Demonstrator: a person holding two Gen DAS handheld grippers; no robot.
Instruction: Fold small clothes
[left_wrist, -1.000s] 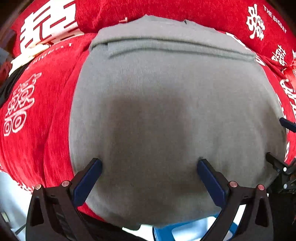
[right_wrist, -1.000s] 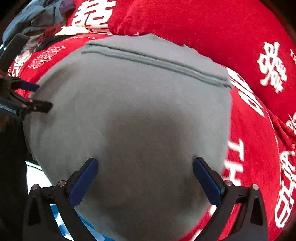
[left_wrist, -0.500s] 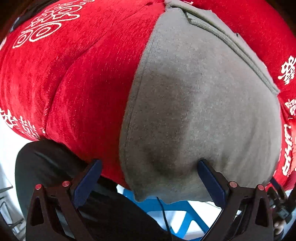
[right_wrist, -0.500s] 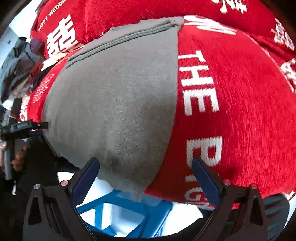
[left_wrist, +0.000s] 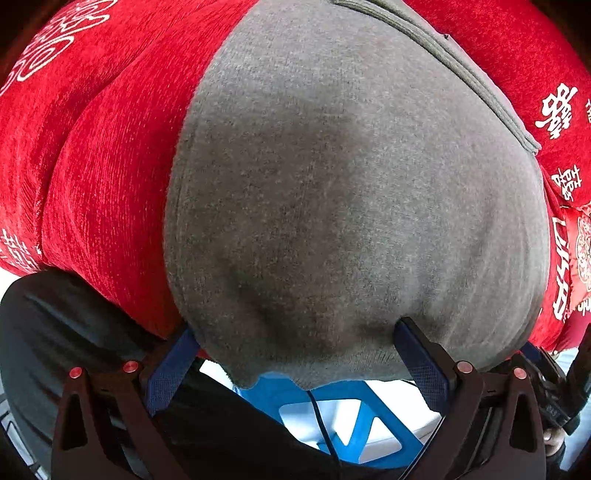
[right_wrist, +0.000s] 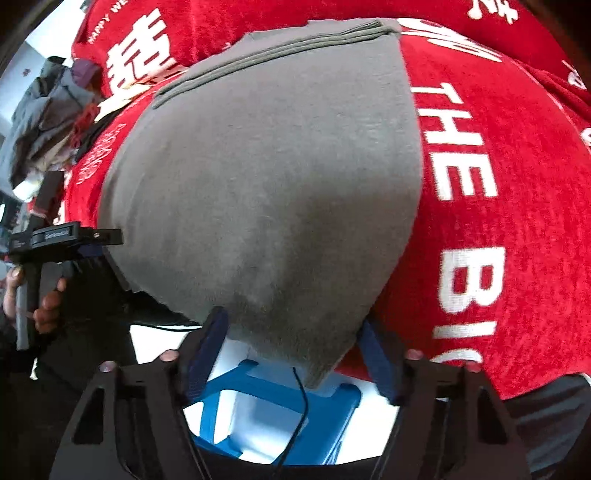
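the left claw (left_wrist: 295, 354) straddles the near corner of the grey garment (left_wrist: 332, 184), its jaws closing, pads not yet pressing the cloth. red printed cloth (left_wrist: 103, 166) lies beyond, a blue stool (left_wrist: 354, 424) below.

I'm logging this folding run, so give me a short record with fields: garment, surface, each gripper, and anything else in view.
garment: grey garment, lying flat, near corners hanging over the table edge
surface: red cloth with white lettering
left gripper: closing, wide, around the garment's near left corner
right gripper: closing around the near right corner; fingers beside the fabric
below edge: blue stool
far left: clothes pile
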